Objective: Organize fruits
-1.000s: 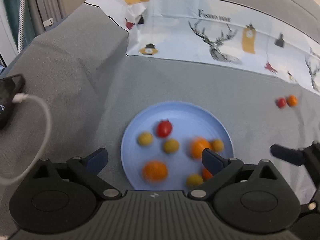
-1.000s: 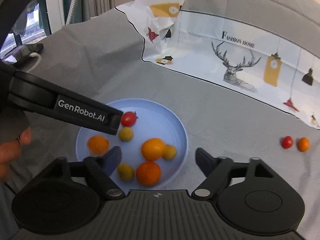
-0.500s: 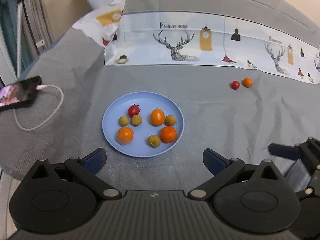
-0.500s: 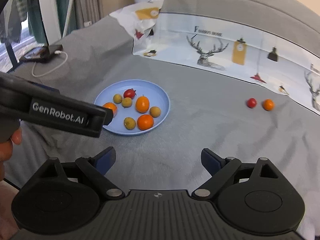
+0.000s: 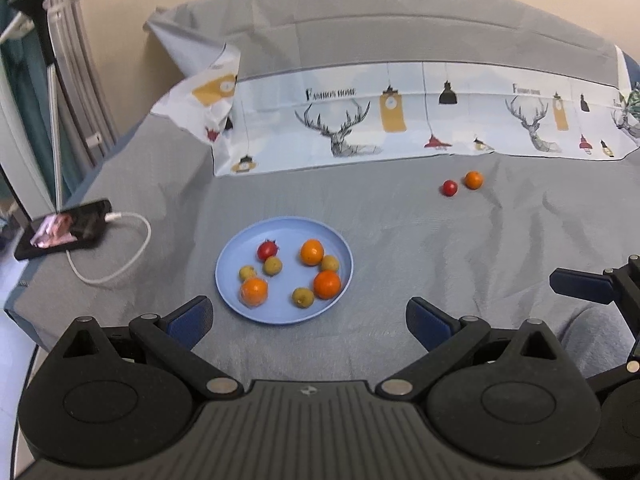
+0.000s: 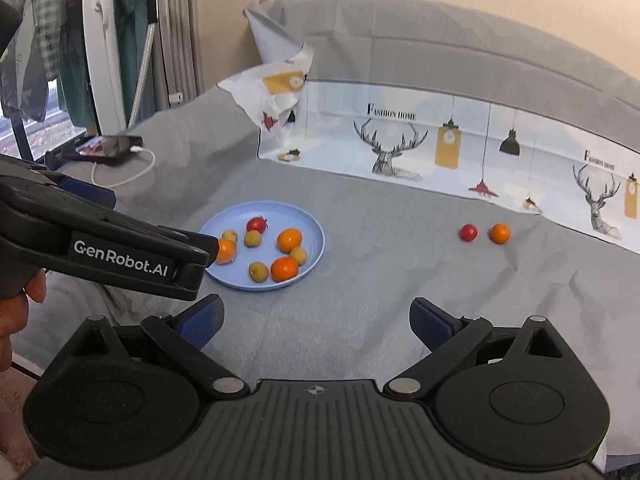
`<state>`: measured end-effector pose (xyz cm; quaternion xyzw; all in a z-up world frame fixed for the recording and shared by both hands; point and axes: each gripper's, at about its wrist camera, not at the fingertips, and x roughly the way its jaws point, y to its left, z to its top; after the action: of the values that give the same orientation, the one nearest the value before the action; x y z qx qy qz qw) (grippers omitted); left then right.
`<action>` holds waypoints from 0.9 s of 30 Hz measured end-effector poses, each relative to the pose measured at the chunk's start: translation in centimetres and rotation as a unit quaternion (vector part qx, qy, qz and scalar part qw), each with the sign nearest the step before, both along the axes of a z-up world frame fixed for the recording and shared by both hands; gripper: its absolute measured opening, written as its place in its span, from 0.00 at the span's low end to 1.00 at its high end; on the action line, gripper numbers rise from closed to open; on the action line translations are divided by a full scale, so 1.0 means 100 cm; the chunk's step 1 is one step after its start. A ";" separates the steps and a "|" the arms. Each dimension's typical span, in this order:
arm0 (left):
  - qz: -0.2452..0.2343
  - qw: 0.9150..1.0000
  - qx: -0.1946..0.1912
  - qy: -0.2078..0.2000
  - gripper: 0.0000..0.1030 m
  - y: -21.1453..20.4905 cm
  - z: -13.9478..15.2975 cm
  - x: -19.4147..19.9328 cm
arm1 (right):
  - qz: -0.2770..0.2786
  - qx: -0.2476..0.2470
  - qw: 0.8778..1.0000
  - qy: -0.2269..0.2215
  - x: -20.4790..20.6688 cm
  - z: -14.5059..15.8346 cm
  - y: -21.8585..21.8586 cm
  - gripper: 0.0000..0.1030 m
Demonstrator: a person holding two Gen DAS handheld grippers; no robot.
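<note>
A: Where do your grippers stand?

B: Your left gripper [image 5: 308, 316] hangs above the grey cloth [image 5: 400, 240], jaws spread wide with nothing between them. Your right gripper [image 6: 316, 318] is the same: its jaws are opening, and only bare cloth shows in the gap.

A: And the fruit?

B: Most of it lies on the blue plate [image 5: 236, 256], just beyond your left gripper's fingertips. On the plate you have three oranges: one at the near left [image 5: 254, 290], one at the near right [image 5: 327, 284], one further back [image 5: 311, 252]. A red tomato [image 5: 267, 250] sits at the far left of the plate, touching one of the four small yellow-green fruits [image 5: 272, 266]; the other three are scattered among the oranges.

A: Anything off the plate?

B: Yes. A small red tomato [image 6: 468, 232] and a small orange [image 6: 500, 233] lie side by side on the cloth, well apart from the plate, to its right and further back, near the edge of the printed deer sheet [image 6: 440, 152].

A: What else is around?

B: A phone [image 5: 64, 229] with a white cable [image 5: 120, 256] plugged in rests at the left edge of the cloth. From the right wrist view, your left gripper's arm crosses in front of the plate's left rim, and your fingers [image 6: 24, 300] show at the left edge.
</note>
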<state>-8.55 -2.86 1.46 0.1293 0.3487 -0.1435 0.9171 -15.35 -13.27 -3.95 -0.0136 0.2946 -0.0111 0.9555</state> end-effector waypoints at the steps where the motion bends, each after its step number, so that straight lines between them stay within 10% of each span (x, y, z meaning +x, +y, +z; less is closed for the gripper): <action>1: -0.001 1.000 0.001 -0.004 1.00 -0.001 0.002 -0.003 | -0.001 0.002 1.000 -0.005 -0.003 0.002 -0.001 0.96; 27: -0.025 0.999 0.005 -0.048 1.00 -0.010 0.022 -0.032 | -0.032 0.015 0.998 -0.055 -0.044 0.015 -0.009 0.97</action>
<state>-11.76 -3.90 3.65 0.1492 0.3019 -0.1583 0.9282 -19.76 -14.13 -2.48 0.0106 0.2420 -0.0382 0.9695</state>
